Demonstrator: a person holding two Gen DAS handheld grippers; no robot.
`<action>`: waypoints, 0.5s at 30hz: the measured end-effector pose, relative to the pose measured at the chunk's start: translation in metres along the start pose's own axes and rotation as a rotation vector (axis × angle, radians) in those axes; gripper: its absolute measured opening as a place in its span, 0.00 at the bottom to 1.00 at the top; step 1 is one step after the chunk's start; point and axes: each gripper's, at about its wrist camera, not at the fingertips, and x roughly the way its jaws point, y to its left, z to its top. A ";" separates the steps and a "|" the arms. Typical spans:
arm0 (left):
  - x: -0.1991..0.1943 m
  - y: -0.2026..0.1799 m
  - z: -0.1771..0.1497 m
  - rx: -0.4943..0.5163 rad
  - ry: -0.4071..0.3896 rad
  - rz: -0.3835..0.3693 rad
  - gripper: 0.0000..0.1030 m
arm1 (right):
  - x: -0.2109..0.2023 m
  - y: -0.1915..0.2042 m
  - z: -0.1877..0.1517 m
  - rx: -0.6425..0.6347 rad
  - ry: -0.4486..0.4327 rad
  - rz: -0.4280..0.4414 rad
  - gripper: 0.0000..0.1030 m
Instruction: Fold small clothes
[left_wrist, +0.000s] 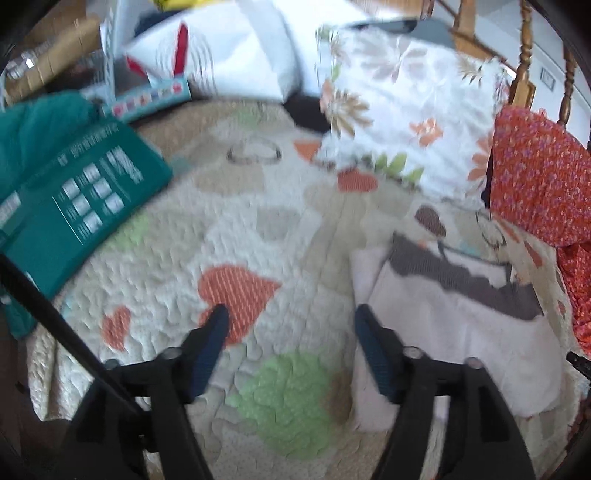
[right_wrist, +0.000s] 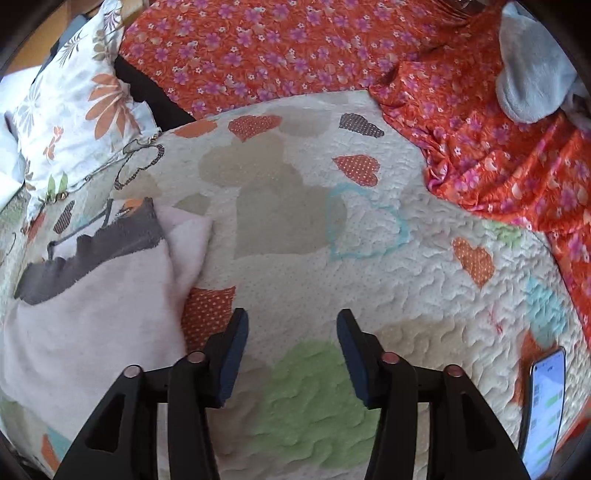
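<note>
A pale pink fleece garment (left_wrist: 458, 332) with a dark grey band lies folded flat on the heart-patterned quilt (left_wrist: 258, 229). In the left wrist view it sits to the right of my left gripper (left_wrist: 290, 314), which hangs open over the quilt with nothing between its fingers; its right finger overlaps the garment's left edge in the picture. In the right wrist view the same pink garment (right_wrist: 85, 306) lies at the left, beside my right gripper (right_wrist: 291, 317). That gripper is open above the quilt (right_wrist: 314, 229) and holds nothing.
A floral pillow (left_wrist: 406, 110) and an orange flowered cloth (right_wrist: 295, 51) lie at the quilt's far side. A teal box (left_wrist: 74, 199) sits at the left, wooden chair posts (left_wrist: 524, 55) stand behind. A phone (right_wrist: 546, 406) with a lit screen rests at the right, a grey fleece item (right_wrist: 535, 74) at top right.
</note>
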 end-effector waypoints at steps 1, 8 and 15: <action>-0.006 -0.004 0.000 0.007 -0.044 0.006 0.77 | 0.003 -0.003 0.001 -0.005 0.002 -0.021 0.55; -0.039 -0.029 -0.002 0.053 -0.305 0.084 1.00 | 0.033 -0.027 -0.003 -0.033 0.029 -0.069 0.55; -0.019 -0.045 -0.006 0.065 -0.187 0.026 1.00 | 0.046 -0.034 -0.003 -0.003 0.015 -0.018 0.78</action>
